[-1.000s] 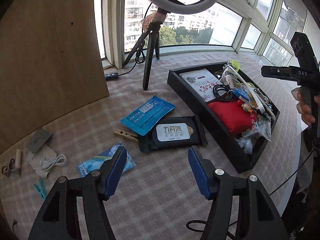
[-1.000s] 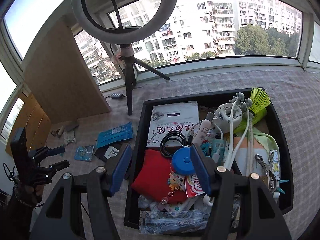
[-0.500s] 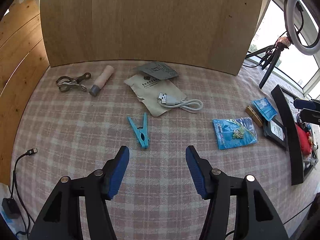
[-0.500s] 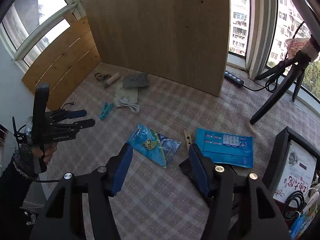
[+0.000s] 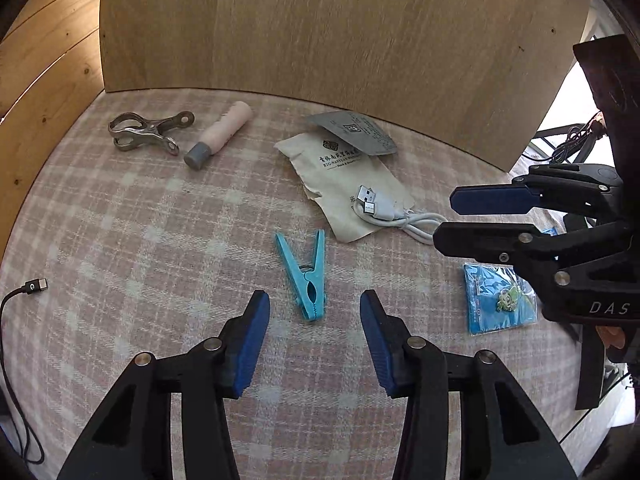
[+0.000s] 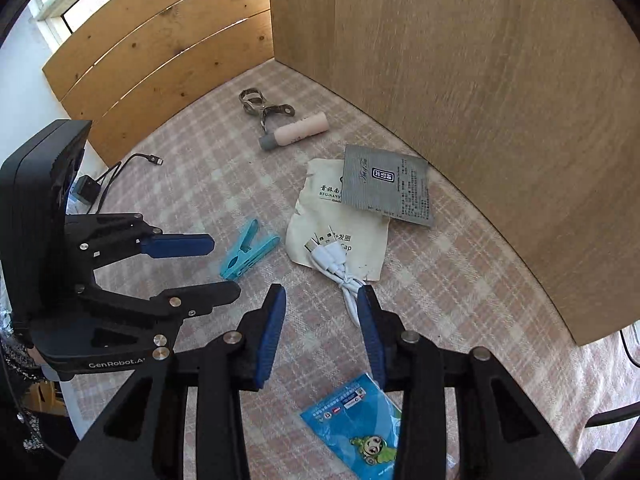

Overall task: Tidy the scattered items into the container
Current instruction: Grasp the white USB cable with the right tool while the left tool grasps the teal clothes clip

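Two wrist fisheyes, each angled steeply down, close over the checked cloth (image 5: 160, 220) — both sharing the blue clothespin (image 5: 306, 276).

Tabletop items: one blue clothespin (image 5: 306, 280), one metal clip (image 5: 148, 133), one pink tube (image 5: 219, 136), one white USB cable (image 5: 394, 214), two paper sachets (image 5: 344, 184), one blue pin packet (image 5: 498, 300).

Both handheld black plastic grippers, the left gripper (image 5: 314, 336) and the right gripper (image 6: 322, 326), carry blue ribbed pads (image 5: 250, 344) and round silver screws (image 5: 213, 345). White lettering reads "DAS" and "GenRobot.AI". A dark speckled knit sleeve (image 6: 16, 364) covers the left wrist.
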